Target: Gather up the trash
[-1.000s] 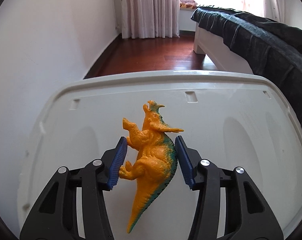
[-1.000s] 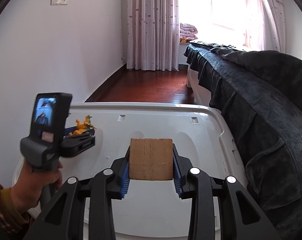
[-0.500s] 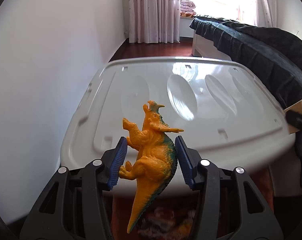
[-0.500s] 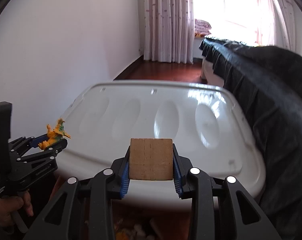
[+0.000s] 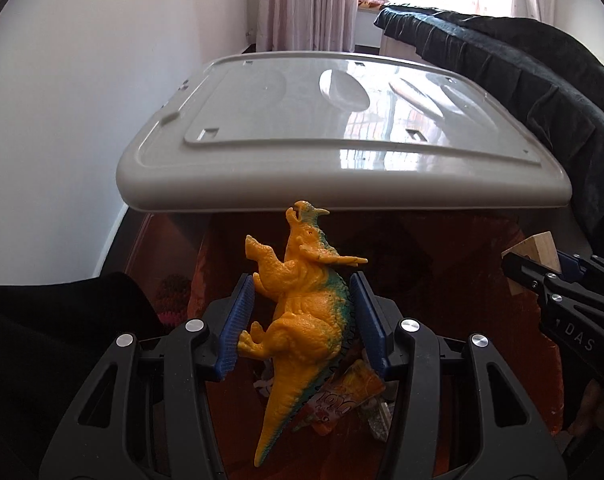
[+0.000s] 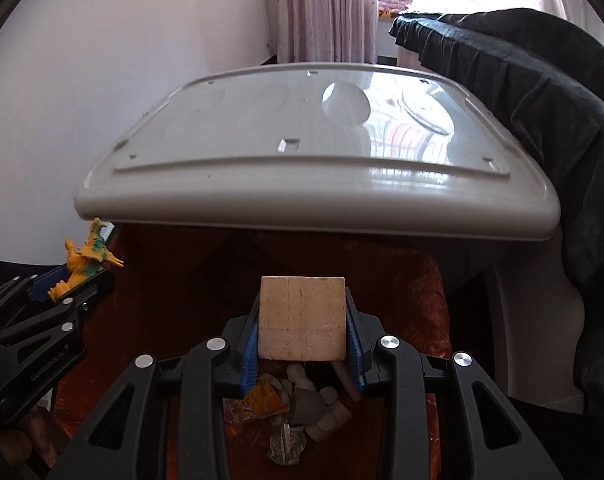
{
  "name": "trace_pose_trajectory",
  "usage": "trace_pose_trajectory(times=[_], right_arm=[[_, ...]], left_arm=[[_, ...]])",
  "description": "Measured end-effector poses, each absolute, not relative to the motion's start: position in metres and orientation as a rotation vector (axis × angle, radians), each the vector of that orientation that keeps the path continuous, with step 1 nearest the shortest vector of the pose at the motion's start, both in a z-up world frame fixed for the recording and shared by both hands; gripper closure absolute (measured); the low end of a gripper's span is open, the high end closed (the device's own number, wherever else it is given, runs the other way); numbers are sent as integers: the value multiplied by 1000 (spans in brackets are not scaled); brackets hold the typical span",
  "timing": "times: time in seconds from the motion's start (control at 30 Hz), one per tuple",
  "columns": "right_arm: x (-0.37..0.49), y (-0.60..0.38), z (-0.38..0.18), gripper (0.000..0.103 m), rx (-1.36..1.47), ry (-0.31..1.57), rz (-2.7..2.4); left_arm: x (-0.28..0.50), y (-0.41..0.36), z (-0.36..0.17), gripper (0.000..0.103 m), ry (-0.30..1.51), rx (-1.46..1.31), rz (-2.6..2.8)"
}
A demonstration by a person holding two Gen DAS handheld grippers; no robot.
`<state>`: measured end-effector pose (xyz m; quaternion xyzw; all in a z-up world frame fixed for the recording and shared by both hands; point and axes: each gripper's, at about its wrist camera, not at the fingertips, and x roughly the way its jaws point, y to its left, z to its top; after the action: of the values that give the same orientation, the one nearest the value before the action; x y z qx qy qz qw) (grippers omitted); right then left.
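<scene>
A red-brown floor [image 6: 413, 304] lies below, in front of a grey lid [image 6: 302, 168] that spreads flat across the far side. On the floor, near and about centre, sits a small heap: an orange wrapper [image 6: 262, 402], grey pieces [image 6: 317, 404] just right of it, and crumpled printed paper [image 6: 286, 442] nearest. A dark blanket [image 6: 541, 92] hangs along the right.

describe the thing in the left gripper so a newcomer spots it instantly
Find the big grey lid beside the dark-covered bed. Just in front of its near edge, the left gripper clamps a toy dinosaur: orange, green-backed, horned, unlike the plain wooden block in the right gripper.
</scene>
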<state>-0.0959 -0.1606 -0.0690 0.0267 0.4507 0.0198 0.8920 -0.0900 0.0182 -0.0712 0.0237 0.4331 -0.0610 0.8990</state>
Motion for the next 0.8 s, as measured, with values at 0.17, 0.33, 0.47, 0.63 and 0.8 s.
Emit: trace_pose_trajectory(times=[0.17,0.33,0.47,0.63,0.8], right_arm=[[-98,-155,-76,68,34,948,41],[-101,-149,-72,33,10,918,34],[-107,-150,-63,21,-5,854,6],[-105,-158,-57,17,7,830,-21],[-103,-167,-53,17,25,825,-34]], left_arm=[[-90,23,-70,54,894,37,-120],[-93,22,-66,29,877,24,-112],[-97,24,-54,17,818,2,-112],[-96,24,-45,15,788,11,-97],[-93,25,-42,15,785,1,-92]])
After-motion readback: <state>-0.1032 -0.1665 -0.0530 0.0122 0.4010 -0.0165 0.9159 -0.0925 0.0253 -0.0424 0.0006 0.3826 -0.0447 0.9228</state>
